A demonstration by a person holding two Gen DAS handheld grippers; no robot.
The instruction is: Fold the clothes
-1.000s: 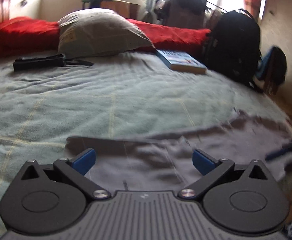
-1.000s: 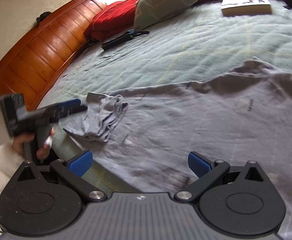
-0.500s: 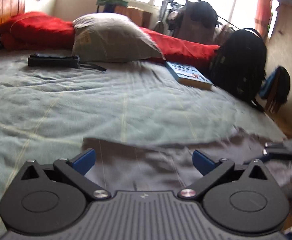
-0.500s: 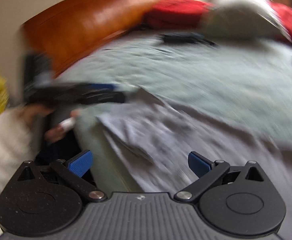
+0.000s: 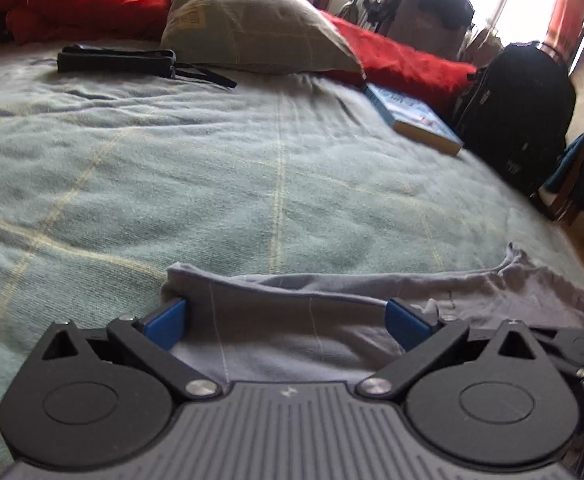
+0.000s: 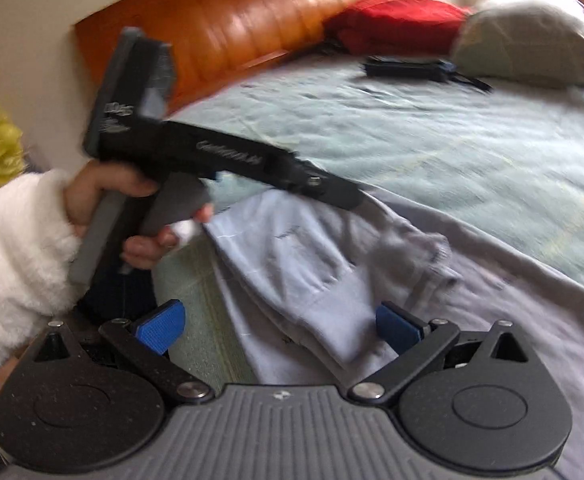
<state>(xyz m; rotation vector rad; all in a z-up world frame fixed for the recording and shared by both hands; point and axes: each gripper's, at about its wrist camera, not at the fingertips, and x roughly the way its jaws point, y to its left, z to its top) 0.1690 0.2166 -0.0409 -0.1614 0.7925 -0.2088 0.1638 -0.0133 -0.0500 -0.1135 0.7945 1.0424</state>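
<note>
Both grippers lower now, fingers [image 5: 165,322] spread wide over the grey garment [image 5: 311,332], nothing gripped.

Over the last second the left gripper [image 5: 286,322] dropped lower and closer to the grey shirt [image 5: 292,344], whose top edge came to lie between its spread blue pads [image 5: 164,322]. The right gripper [image 6: 280,326] swung away from the middle of the shirt toward its bunched sleeve [image 6: 323,264], which now sat between its open pads. The person's left hand [image 6: 104,196], once small and far from that sleeve, loomed large just beside it.
</note>
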